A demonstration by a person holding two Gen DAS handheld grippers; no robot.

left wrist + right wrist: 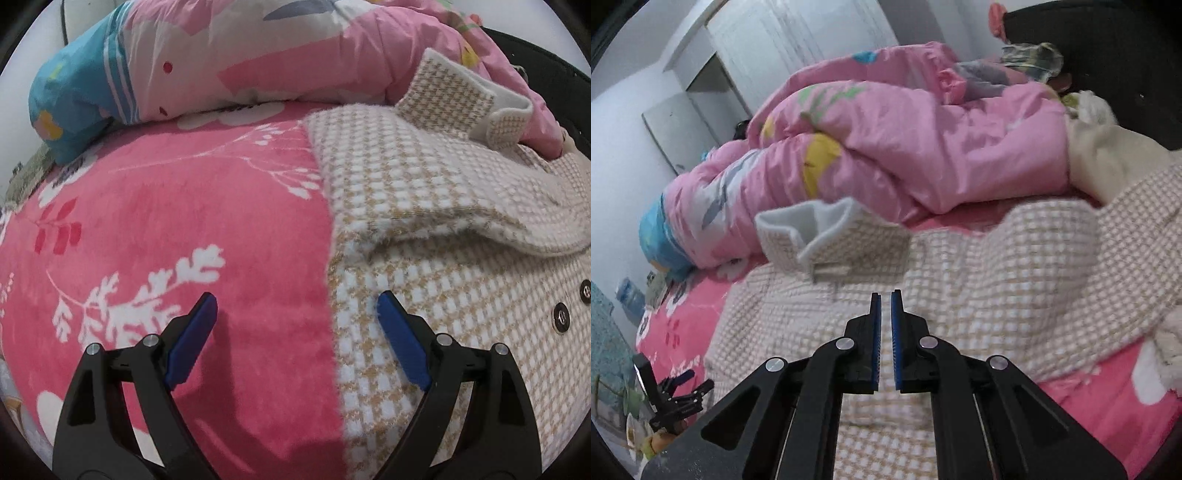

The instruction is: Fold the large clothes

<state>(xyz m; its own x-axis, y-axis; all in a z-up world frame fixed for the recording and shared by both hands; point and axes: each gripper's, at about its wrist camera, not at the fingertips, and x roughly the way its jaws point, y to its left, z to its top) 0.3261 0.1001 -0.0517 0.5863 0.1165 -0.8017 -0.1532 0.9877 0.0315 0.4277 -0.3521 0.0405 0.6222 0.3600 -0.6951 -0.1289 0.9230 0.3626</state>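
Observation:
A beige and white houndstooth coat (pixel 443 229) lies spread on a pink blanket (pixel 184 206) on the bed. Its collar (pixel 461 96) stands up at the far end, and dark buttons (pixel 561 319) show at the right. My left gripper (pixel 297 299) hovers open over the coat's left edge, one finger above the blanket and one above the coat, with nothing between them. In the right wrist view my right gripper (pixel 885 295) is shut and empty above the middle of the coat (pixel 979 266), short of the collar (pixel 820 236). The left gripper (pixel 679 395) shows at the lower left there.
A bunched pink floral quilt (pixel 905 140) with a blue end (pixel 70 92) fills the far side of the bed. A cream fluffy cloth (pixel 1108 158) lies at the right by a black headboard (pixel 1108 55). White cupboards (pixel 783 37) stand behind.

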